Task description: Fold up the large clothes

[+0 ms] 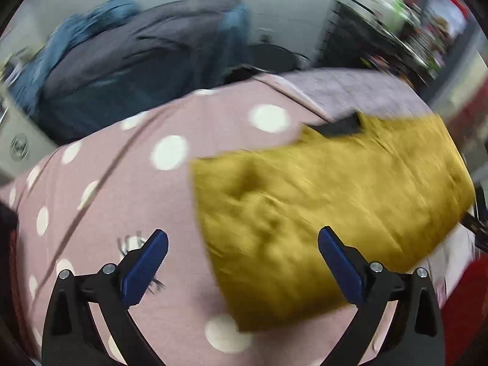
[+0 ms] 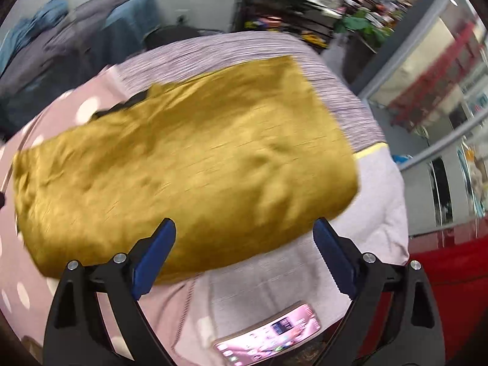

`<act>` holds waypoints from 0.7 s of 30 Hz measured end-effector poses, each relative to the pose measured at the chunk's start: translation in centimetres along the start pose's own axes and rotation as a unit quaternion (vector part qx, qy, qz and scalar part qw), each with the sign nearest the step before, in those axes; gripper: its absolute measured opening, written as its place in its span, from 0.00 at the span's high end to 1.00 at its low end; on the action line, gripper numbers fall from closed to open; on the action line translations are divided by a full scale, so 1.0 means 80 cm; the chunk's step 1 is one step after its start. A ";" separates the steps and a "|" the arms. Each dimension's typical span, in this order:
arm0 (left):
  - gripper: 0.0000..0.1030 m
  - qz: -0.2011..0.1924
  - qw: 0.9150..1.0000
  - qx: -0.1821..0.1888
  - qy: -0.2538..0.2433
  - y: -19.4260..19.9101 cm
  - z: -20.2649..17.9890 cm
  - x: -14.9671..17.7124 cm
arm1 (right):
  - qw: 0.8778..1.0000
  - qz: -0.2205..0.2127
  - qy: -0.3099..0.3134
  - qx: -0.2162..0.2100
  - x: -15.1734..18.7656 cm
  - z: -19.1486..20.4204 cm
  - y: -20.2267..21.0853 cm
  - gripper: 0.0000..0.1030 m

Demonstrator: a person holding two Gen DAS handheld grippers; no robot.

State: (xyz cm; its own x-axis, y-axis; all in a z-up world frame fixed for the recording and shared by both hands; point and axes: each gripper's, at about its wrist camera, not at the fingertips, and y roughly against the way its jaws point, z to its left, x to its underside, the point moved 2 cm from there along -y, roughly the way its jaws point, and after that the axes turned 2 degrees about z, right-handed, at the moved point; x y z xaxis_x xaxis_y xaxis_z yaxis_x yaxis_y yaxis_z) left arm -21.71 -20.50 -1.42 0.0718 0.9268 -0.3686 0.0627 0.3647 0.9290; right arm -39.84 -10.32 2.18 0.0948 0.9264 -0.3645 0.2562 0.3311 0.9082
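A mustard-yellow garment (image 1: 335, 195) (image 2: 189, 158) lies folded into a rough rectangle on a bed. A black patch (image 1: 340, 128) shows at its far edge. My left gripper (image 1: 242, 244) hovers over the garment's left edge, jaws wide apart, nothing between the blue pads (image 1: 146, 265). My right gripper (image 2: 244, 238) hangs above the garment's near edge, also wide apart and empty between its blue pads (image 2: 334, 259). Both views are motion-blurred.
The bed carries a pink spread with white dots (image 1: 122, 189) (image 2: 18, 259) and a grey striped blanket (image 1: 344, 91) (image 2: 228, 52). A phone with a lit screen (image 2: 271, 335) lies near the bed's front. Dark and blue clothes (image 1: 122, 58) are piled behind. Shelves (image 2: 305, 3) stand beyond.
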 end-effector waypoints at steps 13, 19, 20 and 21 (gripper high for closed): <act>0.06 0.039 0.994 -0.020 -0.100 0.024 -0.071 0.055 | 0.999 0.010 0.037 0.000 0.049 0.051 0.031 0.12; 0.06 0.053 0.993 -0.018 -0.104 0.026 -0.075 0.067 | 1.000 0.022 0.014 -0.013 0.062 0.039 0.027 0.12; 0.06 0.055 0.993 -0.018 -0.106 0.026 -0.076 0.069 | 1.000 0.022 0.013 -0.014 0.064 0.040 0.027 0.12; 0.06 0.056 0.993 -0.018 -0.106 0.026 -0.076 0.070 | 1.000 0.022 0.013 -0.014 0.064 0.040 0.027 0.12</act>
State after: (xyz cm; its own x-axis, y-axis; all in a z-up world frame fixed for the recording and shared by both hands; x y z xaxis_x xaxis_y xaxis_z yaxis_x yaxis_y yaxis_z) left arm -27.21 -14.05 -1.34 0.2840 0.9238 -0.2570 0.0063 0.2662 0.9639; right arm -35.75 -5.40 1.60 0.0799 0.9444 -0.3188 0.2249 0.2945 0.9288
